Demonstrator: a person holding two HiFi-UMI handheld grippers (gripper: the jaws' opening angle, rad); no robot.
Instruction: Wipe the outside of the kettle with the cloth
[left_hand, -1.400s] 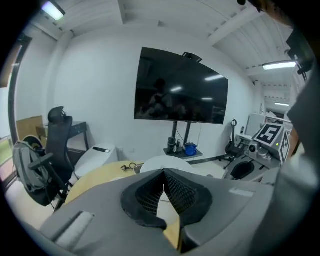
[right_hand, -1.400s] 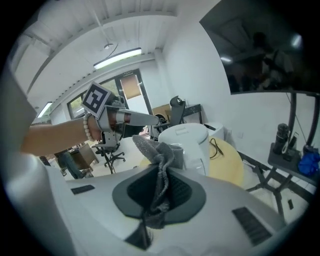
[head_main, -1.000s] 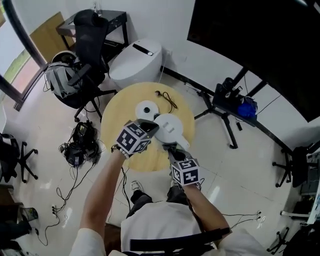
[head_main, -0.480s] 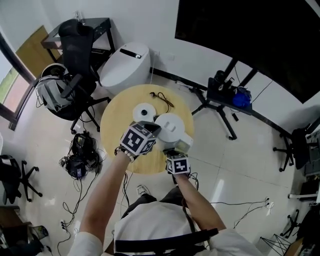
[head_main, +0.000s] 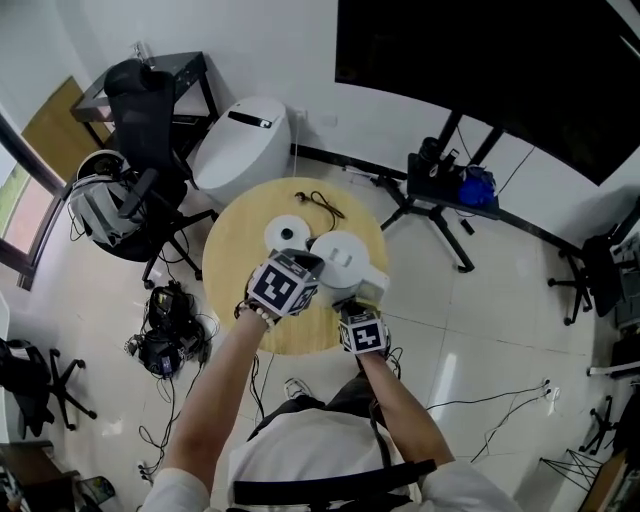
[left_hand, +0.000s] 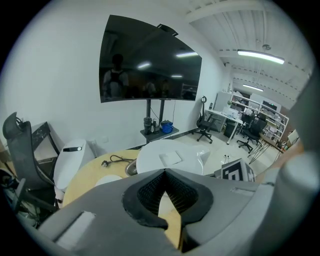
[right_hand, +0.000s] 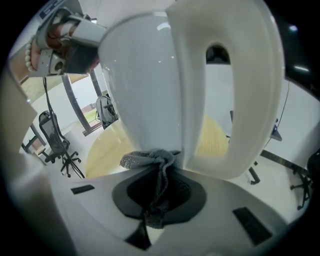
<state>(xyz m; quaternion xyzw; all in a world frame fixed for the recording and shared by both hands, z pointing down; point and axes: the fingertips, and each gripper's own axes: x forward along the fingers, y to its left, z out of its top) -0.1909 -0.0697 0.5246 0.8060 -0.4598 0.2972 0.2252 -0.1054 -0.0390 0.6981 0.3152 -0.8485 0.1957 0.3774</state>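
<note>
A white kettle (head_main: 338, 257) stands on the round wooden table (head_main: 232, 260). In the right gripper view its body (right_hand: 145, 75) and looped handle (right_hand: 245, 100) fill the frame. My right gripper (right_hand: 159, 192) is shut on a grey cloth (right_hand: 150, 160), whose bunched end presses on the kettle's lower wall beside the handle. In the head view that gripper (head_main: 357, 305) sits at the kettle's near side. My left gripper (left_hand: 165, 172) is shut with nothing between its pads, and it points at the kettle's lid (left_hand: 172, 157). From above, the left gripper (head_main: 300, 265) hovers at the kettle's left edge.
The round kettle base (head_main: 285, 233) and a black cable (head_main: 325, 200) lie on the table behind the kettle. A black office chair (head_main: 140, 120), a white appliance (head_main: 240, 140), a screen stand (head_main: 440, 180) and floor cables (head_main: 165, 320) surround the table.
My right gripper has sunk with the cloth along the kettle's near side, towards the base of the handle. The left gripper has stayed by the kettle's top.
</note>
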